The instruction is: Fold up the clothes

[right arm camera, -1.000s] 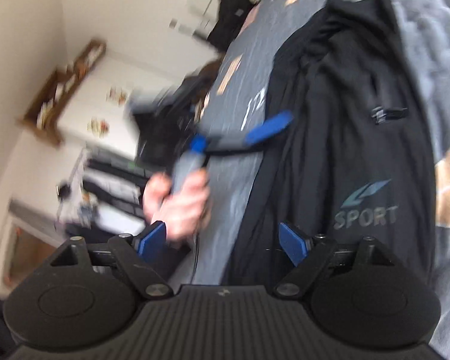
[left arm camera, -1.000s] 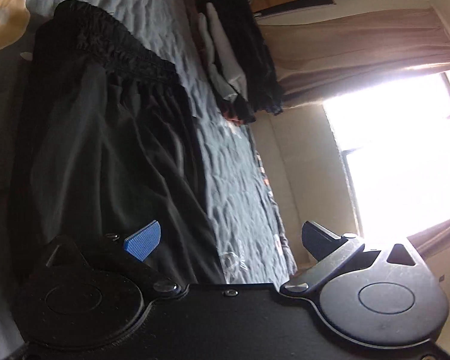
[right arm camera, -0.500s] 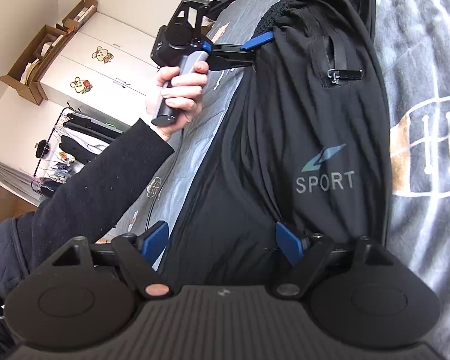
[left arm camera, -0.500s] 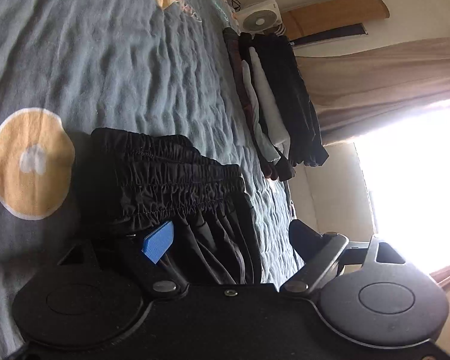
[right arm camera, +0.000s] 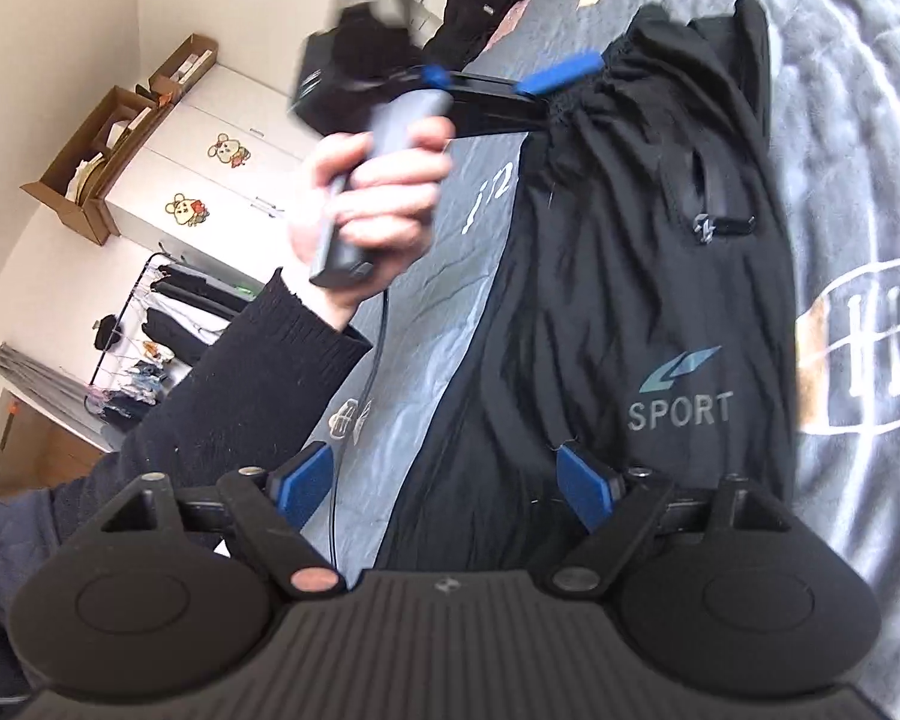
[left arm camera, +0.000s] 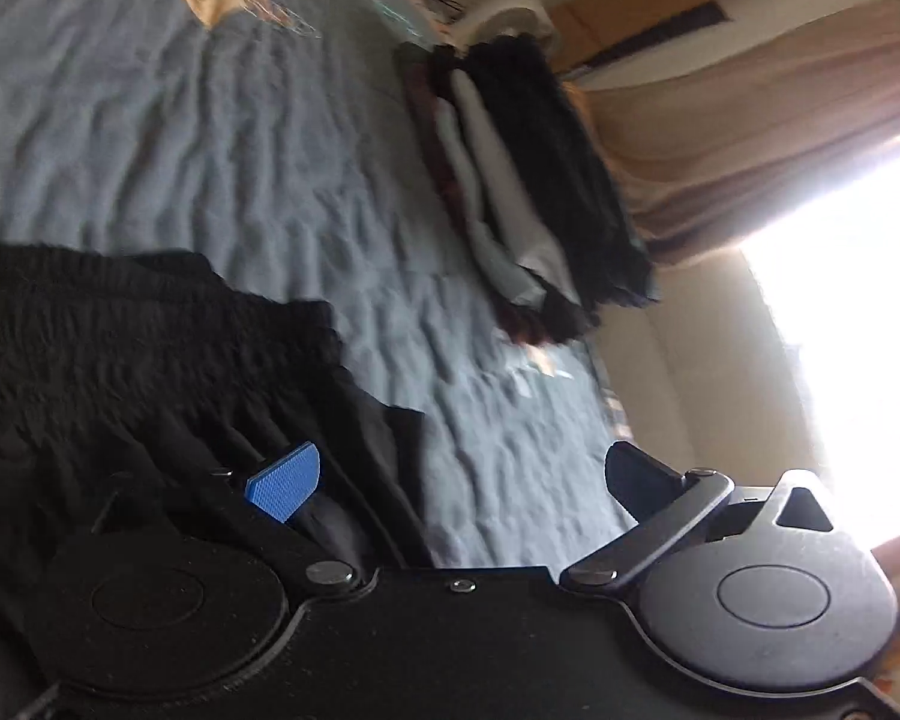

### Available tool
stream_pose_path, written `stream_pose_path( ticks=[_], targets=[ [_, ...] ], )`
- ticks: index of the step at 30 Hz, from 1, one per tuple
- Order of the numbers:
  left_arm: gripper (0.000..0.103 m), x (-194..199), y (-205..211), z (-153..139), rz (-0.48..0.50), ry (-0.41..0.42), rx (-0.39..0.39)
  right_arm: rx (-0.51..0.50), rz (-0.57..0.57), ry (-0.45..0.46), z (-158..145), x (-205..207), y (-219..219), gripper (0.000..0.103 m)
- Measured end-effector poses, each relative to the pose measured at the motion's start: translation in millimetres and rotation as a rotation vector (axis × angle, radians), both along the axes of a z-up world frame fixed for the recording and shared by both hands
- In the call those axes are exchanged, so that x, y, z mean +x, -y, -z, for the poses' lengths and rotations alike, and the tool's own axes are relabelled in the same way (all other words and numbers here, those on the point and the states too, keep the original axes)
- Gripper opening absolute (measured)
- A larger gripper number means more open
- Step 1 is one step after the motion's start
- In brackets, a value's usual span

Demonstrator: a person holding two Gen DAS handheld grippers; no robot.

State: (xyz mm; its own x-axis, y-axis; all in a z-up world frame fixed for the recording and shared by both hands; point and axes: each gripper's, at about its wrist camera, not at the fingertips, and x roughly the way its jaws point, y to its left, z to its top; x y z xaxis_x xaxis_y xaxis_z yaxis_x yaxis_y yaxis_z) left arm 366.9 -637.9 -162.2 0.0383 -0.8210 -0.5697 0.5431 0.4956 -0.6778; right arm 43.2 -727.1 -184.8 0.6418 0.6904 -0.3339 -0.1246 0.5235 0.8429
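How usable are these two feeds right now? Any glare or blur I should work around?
Left wrist view: the window is blown out white, the black shorts lose detail in shadow, and there is slight motion blur. Right wrist view: evenly lit, SPORT print sharp, but the left gripper and the hand are smeared.

I see black shorts (right arm camera: 642,276) w/ grey "SPORT" lettering and a blue-grey logo. Bedspread (left arm camera: 222,138) is grey-blue w/ tan and white prints. Gripper pads (right arm camera: 579,483) are blue on black bodies. Curtain (left arm camera: 750,138) is beige-brown; folded stack (left arm camera: 528,180) mixes black, white, dark red.
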Motion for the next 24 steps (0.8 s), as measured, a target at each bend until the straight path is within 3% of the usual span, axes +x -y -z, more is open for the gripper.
stream_pose_path(
  ticks=[2, 5, 9, 12, 17, 20, 22, 24],
  targets=[
    [0.102, -11, 10, -16, -0.064, 0.175, 0.169, 0.019, 0.045, 0.019, -3, -4, 11, 0.081],
    [0.102, -26, 37, -29, -0.067, 0.391, 0.419, 0.047, 0.157, 0.046, -7, -10, 32, 0.082],
    [0.102, -31, 92, -8, -0.024, 0.454, 0.633, 0.087, 0.282, 0.094, -13, -15, 56, 0.082],
    [0.100, -38, 111, 14, -0.026, 0.580, 0.797, 0.104, 0.302, 0.119, -16, -14, 63, 0.082],
    [0.048, -24, 69, 10, -0.092, 0.470, 0.642, 0.114, 0.313, 0.143, -20, -14, 72, 0.082],
    [0.028, -8, 31, 2, -0.142, 0.334, 0.512, 0.147, 0.332, 0.168, -21, -11, 81, 0.082],
    [0.026, -1, 11, -3, -0.158, 0.265, 0.434, 0.168, 0.337, 0.183, -21, -8, 85, 0.082],
    [0.023, -1, -2, -6, -0.149, 0.247, 0.394, 0.168, 0.331, 0.185, -20, -3, 85, 0.082]
  ],
)
